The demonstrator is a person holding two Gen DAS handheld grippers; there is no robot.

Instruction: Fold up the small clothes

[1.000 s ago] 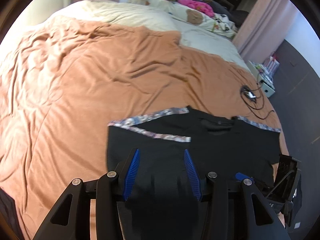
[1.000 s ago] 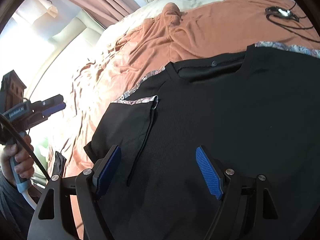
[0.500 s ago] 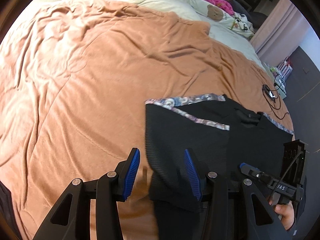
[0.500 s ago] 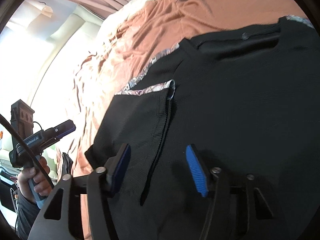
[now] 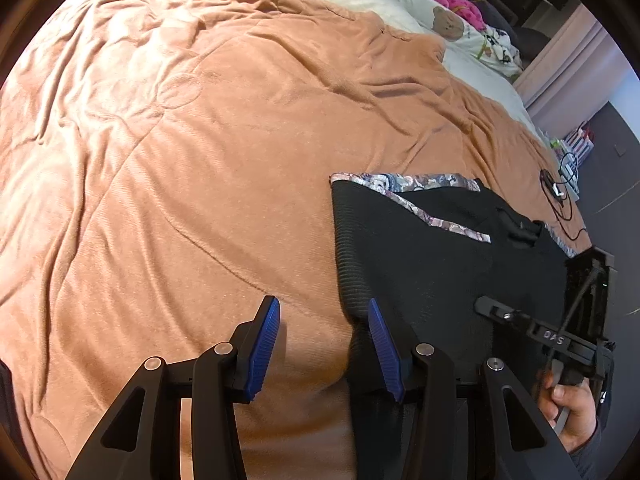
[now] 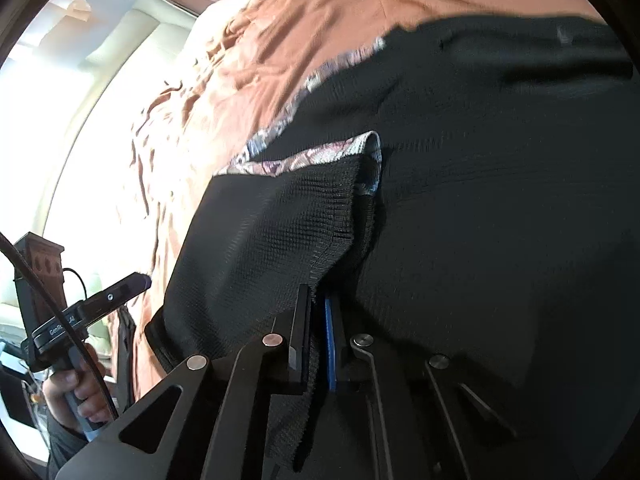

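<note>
A black shirt with patterned trim lies flat on an orange blanket, its left side folded inward. My left gripper is open just off the shirt's left edge; only blanket lies between its blue pads, and the right pad sits at the shirt's edge. In the right wrist view my right gripper is shut on the edge of the folded flap of the black shirt, with fabric pinched between the pads. The other handheld gripper shows in each view, at the far right and low left.
The blanket covers a wide bed with cream bedding and plush toys at the far end. A black cable lies beyond the shirt near the right edge. A hand holds the right gripper's handle. Dark floor lies to the right.
My right gripper moved down onto the folded flap's edge and closed on it. My left gripper slid left off the shirt to its left edge, still open.
</note>
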